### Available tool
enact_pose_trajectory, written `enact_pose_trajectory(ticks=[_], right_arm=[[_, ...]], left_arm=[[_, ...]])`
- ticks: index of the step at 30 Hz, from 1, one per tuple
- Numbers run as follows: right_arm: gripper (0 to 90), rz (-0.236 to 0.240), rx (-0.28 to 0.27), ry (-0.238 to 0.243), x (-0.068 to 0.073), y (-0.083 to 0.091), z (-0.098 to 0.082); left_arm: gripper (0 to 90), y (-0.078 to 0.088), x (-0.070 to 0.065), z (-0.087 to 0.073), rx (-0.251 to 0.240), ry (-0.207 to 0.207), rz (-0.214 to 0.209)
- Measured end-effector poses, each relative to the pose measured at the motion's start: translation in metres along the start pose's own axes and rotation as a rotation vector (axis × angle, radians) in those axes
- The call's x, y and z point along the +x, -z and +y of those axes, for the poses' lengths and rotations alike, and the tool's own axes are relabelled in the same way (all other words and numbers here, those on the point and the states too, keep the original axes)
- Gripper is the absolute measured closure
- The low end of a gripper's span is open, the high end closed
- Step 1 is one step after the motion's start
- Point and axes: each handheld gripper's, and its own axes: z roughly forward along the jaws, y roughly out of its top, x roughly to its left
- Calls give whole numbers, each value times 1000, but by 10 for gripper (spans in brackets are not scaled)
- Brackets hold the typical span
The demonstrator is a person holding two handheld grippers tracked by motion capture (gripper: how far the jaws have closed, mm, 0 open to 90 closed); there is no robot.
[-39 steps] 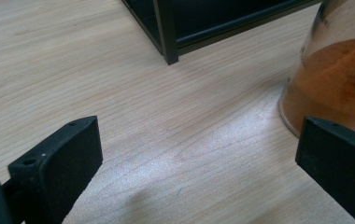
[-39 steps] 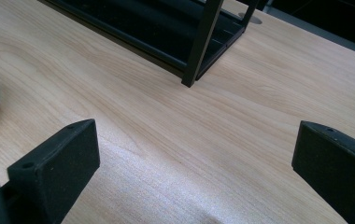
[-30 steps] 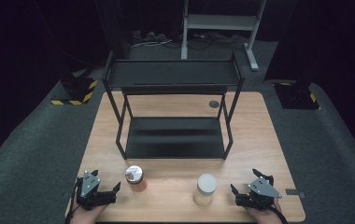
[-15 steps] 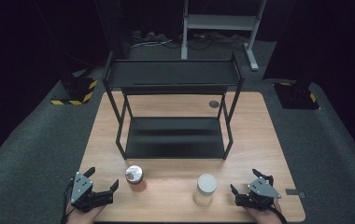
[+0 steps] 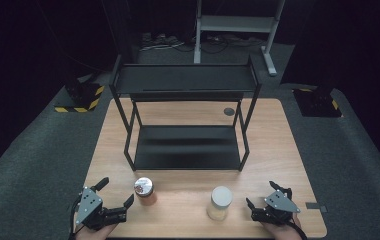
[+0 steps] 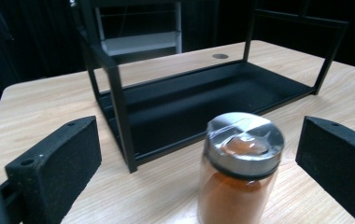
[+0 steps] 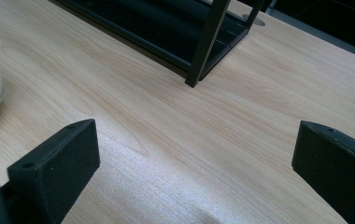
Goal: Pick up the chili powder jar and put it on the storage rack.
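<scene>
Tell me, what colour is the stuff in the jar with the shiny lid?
Orange-brown powder fills the jar, clearest in the left gripper view.

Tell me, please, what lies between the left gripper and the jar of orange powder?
Nothing: in the high view only bare table separates the open left gripper from the orange jar.

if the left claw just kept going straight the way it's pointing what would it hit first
Most likely the glass jar of orange powder with the silver lid: it stands just ahead of the open left claw, between its jaws. Beyond it comes the black metal shelf rack.
</scene>
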Motion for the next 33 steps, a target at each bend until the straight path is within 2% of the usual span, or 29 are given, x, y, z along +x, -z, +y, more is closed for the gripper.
enact_pose_trajectory(ticks=[4, 21, 33], right_arm=[[0, 0, -1, 3, 0, 0, 0], [0, 2, 2, 14, 1, 0, 0], [0, 24, 8, 34, -1, -1, 2]], left_arm=[[3, -2, -5, 1, 0, -20, -11], [3, -23, -15, 1, 23, -32, -57], [3, -40, -17, -2, 28, -33, -91]])
